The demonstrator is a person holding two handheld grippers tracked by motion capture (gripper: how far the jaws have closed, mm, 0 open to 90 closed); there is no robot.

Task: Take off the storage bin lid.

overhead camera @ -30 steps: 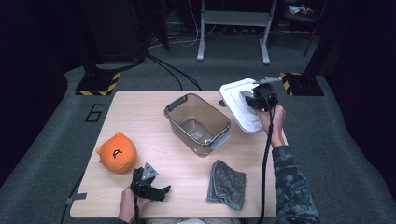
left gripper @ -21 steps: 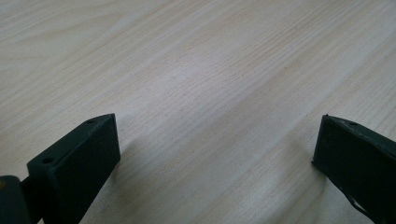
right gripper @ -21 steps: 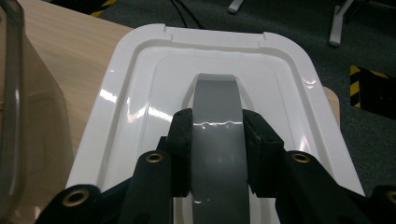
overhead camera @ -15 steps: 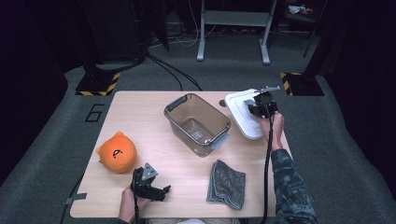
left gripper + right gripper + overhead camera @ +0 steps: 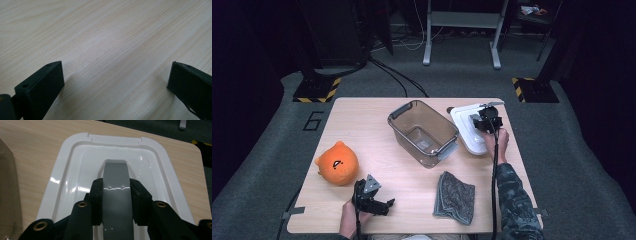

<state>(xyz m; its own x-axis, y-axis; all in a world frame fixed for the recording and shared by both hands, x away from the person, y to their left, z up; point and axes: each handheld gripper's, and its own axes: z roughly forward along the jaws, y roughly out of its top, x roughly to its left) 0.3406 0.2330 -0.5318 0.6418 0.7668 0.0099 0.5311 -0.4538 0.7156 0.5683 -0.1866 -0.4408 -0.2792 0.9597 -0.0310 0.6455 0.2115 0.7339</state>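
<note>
The white lid (image 5: 82,165) lies at the far right of the counter (image 5: 362,125), just beside the clear plastic bin (image 5: 422,131). The right gripper (image 5: 116,200) has its fingers (image 5: 96,195) clamped on the lid's grey handle (image 5: 116,177). The left gripper (image 5: 371,197) rests near the counter's front edge, fingers (image 5: 42,85) wide apart with nothing between them, close to an orange plush toy (image 5: 337,162). A grey cloth (image 5: 454,196) lies in front of the bin.

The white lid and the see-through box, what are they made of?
The white lid looks like glossy hard plastic: light glints on it. Its grey handle seems shiny plastic too. The see-through box looks like smoky clear plastic; the table shows through it.
</note>
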